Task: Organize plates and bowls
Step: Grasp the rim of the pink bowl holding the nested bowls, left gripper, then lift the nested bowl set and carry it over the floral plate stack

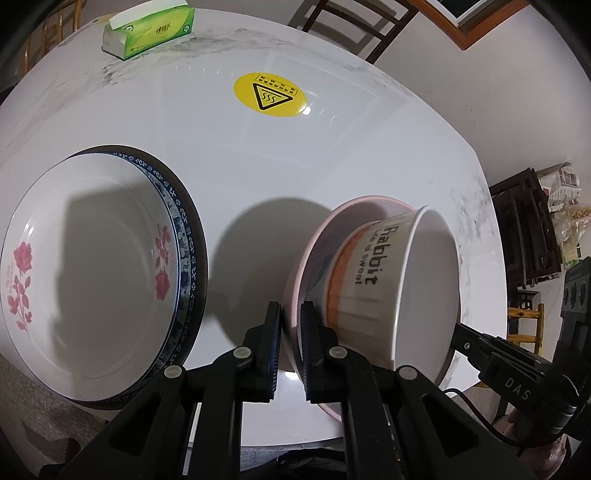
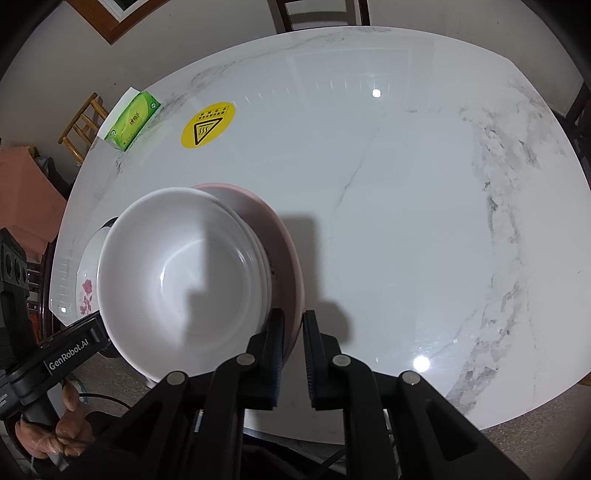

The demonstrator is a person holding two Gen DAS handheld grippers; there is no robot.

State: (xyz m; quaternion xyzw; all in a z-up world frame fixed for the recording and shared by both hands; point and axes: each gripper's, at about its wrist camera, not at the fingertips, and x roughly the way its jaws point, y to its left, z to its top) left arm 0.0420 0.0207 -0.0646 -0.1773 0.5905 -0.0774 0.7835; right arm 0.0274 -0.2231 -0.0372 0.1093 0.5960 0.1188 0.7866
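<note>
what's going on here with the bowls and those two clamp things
A person holds a gripper in each hand and is tidying dishes on a marble table. Both the left gripper and the right gripper are clamped on opposite rims of a pink bowl, which has a white bowl marked "Rabbit" nested inside it. To the left sits a rose plate stacked on a blue-rimmed plate. A green tissue box lies at the far edge.

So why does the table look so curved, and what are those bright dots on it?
Left wrist view: the fisheye lens bends the table edge; a lamp glints beside the yellow sticker. Right wrist view: same bulge, two glare spots, and a hard shadow crosses the white bowl.
</note>
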